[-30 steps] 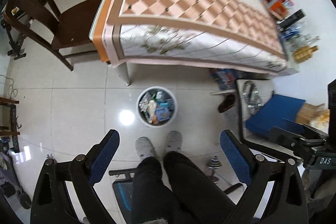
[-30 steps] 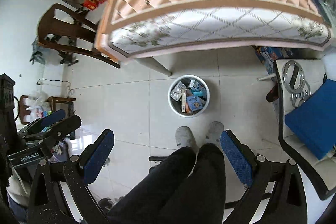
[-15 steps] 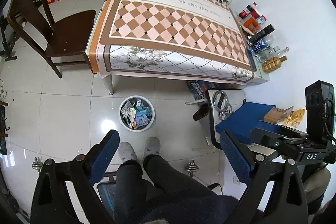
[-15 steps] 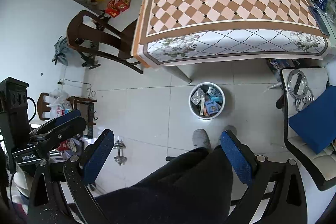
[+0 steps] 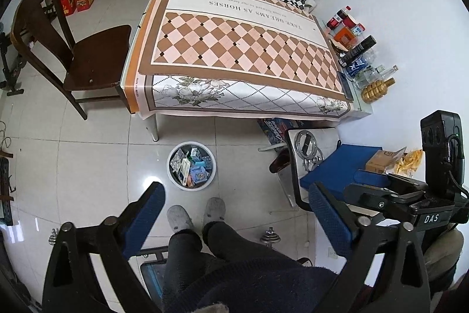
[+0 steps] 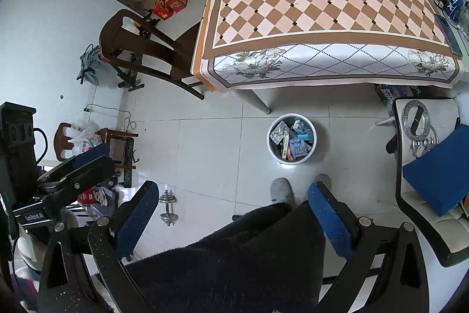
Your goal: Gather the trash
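Both grippers hung wide and empty, high over the floor.
The left gripper (image 5: 234, 213) and right gripper (image 6: 234, 213) held nothing; the trash bin (image 5: 172, 176) (image 6: 271, 149), packed with wrappers, sat by the table (image 5: 240, 49) leg.

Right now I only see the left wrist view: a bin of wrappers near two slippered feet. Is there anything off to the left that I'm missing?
Observer: Yes. The right wrist view shows a white plastic bag on a small wooden stool by the wall.
Operator: Anything else over there?
Observer: A teal cloth bundle lies against the wall, behind the brown chair.
Operator: What does my own tool look like from outside?
Observer: The left gripper is black with blue-padded fingers, and its side carries a label reading GenRobot.AI.
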Tool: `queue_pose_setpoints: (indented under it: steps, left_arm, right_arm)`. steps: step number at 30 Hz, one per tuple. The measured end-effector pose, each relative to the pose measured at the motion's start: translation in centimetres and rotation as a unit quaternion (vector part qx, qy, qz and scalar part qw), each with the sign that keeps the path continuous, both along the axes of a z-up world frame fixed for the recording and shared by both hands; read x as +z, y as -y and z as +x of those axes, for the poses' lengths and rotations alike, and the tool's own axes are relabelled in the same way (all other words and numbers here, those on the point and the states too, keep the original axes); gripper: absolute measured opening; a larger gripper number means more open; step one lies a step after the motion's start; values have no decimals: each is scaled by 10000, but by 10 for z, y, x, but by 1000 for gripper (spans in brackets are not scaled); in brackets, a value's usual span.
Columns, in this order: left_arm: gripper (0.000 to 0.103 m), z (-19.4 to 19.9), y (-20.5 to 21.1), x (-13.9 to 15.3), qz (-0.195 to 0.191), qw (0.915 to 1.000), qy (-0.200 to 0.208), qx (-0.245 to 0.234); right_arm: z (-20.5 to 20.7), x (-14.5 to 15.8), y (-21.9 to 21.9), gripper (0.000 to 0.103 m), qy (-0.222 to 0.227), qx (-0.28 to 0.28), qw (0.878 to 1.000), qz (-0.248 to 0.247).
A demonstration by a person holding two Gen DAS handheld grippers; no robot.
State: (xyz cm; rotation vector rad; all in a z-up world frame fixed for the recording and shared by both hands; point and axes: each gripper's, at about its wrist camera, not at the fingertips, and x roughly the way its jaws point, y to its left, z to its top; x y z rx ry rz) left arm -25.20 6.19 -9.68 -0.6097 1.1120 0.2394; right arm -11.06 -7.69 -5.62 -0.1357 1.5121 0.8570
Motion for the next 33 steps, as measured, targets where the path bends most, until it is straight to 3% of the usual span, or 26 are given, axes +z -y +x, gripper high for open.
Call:
queue_pose_setpoints:
  steps: [33]
  left_arm:
    - [103, 2, -4, 6, -65, 9998, 12, -179]
  right_arm:
    - [0, 8, 3, 103, -70, 198, 9997, -118]
